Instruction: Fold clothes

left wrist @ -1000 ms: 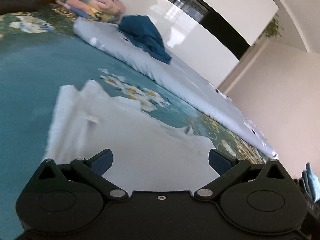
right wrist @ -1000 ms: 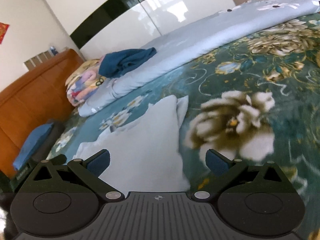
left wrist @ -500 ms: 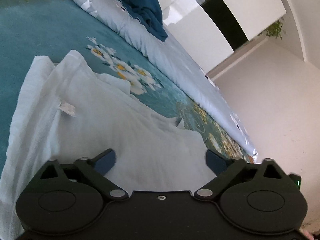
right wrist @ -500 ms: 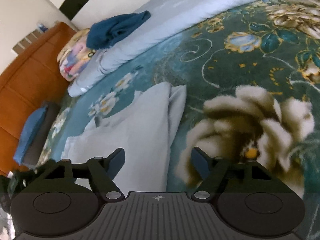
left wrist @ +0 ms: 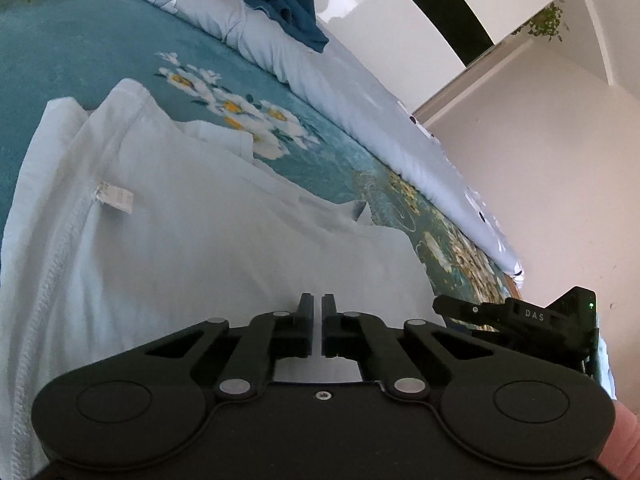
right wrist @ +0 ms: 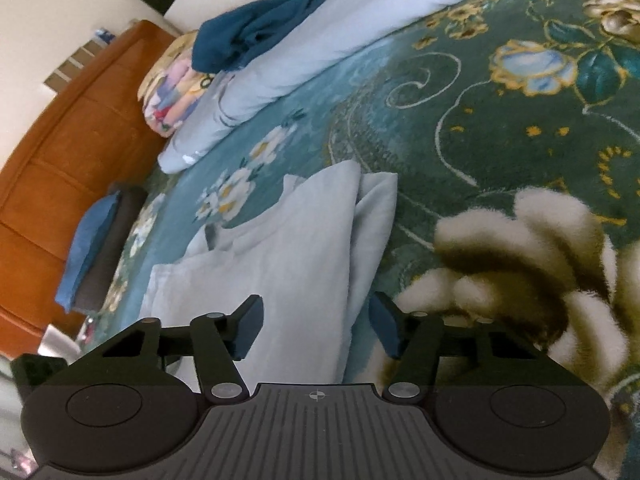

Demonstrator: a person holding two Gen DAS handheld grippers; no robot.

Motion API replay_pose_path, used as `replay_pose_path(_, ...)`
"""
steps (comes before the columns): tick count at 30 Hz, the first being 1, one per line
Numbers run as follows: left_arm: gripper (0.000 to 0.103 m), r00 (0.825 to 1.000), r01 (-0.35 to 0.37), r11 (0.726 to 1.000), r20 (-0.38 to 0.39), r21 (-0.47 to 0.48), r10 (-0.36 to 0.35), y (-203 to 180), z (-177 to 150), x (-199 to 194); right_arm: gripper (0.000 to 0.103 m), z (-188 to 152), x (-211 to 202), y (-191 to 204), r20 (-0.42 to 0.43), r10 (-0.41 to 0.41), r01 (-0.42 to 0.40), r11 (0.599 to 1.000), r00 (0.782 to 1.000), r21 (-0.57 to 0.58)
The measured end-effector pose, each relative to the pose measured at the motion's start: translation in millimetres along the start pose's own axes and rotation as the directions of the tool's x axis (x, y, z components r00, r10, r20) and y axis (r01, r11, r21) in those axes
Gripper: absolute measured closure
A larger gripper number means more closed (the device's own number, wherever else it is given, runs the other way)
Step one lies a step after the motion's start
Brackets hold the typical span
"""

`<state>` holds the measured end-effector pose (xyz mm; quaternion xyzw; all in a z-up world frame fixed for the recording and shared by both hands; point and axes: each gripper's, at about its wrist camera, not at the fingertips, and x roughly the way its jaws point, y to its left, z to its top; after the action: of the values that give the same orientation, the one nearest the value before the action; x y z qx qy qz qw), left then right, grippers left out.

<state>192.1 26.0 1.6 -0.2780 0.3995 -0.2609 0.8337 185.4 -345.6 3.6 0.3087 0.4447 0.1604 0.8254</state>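
A pale white-blue garment lies spread on the teal flowered bedspread, with a small label showing on it. My left gripper is shut, its fingers pinched together on the garment's near edge. In the right wrist view the same garment lies folded lengthwise, one long fold along its right side. My right gripper straddles that near right edge. Its jaws are closing with the cloth between them, and the blue pads stand clear of it. The right gripper also shows at the right of the left wrist view.
A rolled pale blue quilt runs along the far side of the bed, with a dark blue garment on it. A colourful pillow, a wooden headboard and a folded blue cloth lie to the left. A finger shows at the edge.
Both grippers have come down and forward onto the garment's near edge. The left jaws went from wide open to shut. The right jaws have narrowed around the folded edge.
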Motion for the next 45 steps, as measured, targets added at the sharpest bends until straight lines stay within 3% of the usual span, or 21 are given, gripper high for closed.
replay_pose_path(3, 0.103, 1.000, 0.003, 0.999, -0.011, -0.036, -0.003, 4.6, -0.2, 2.7, 0.062, -0.4, -3.6, -4.0, -0.037, 0.002, -0.002, 1.000, 0.999, -0.018)
replay_pose_path(6, 0.103, 1.000, 0.007, 0.999, -0.010, -0.050, -0.007, 6.3, -1.3, 3.7, 0.071, -0.9, -1.5, -9.5, -0.028, 0.013, -0.013, 1.000, 1.000, 0.019)
replay_pose_path(8, 0.103, 1.000, 0.014, 0.998, -0.008, -0.062, -0.014, 8.2, -1.9, 5.2, 0.086, -1.7, 3.0, -13.2, -0.017, 0.022, -0.021, 0.999, 1.000, 0.050)
replay_pose_path(10, 0.103, 1.000, 0.027, 0.996, -0.005, -0.087, -0.028, 11.8, -2.3, 7.1, 0.090, -2.5, 7.0, -14.8, -0.010, 0.022, -0.021, 0.997, 1.000, 0.076)
replay_pose_path(24, 0.102, 1.000, 0.008, 0.992, -0.013, -0.127, -0.010, 10.4, -2.0, 2.7, 0.095, 11.1, -7.8, 45.5, -0.012, -0.069, 0.069, 0.998, 0.998, 0.004)
replay_pose_path(29, 0.091, 1.000, -0.010, 0.994, -0.011, -0.112, 0.009, 5.2, 3.7, -14.6, 0.095, 18.5, -7.6, 79.5, -0.034, -0.134, 0.133, 0.990, 0.990, -0.039)
replay_pose_path(35, 0.077, 0.997, -0.005, 0.999, 0.079, -0.054, 0.009, 2.8, 16.1, -48.6, 0.095, 23.6, 2.4, 125.2, -0.056, -0.218, 0.211, 0.972, 0.974, -0.107)
replay_pose_path(41, 0.074, 0.984, 0.001, 0.986, 0.173, -0.169, 0.028, 35.0, 29.3, -88.5, 0.095, 24.9, 26.0, 185.1, -0.079, -0.261, 0.242, 0.950, 0.962, -0.197)
replay_pose_path(45, 0.073, 0.980, 0.008, 0.975, 0.197, -0.222, 0.036, 53.6, 32.8, -107.4, 0.095, 21.7, 54.7, 224.8, -0.108, -0.269, 0.236, 0.939, 0.957, -0.249)
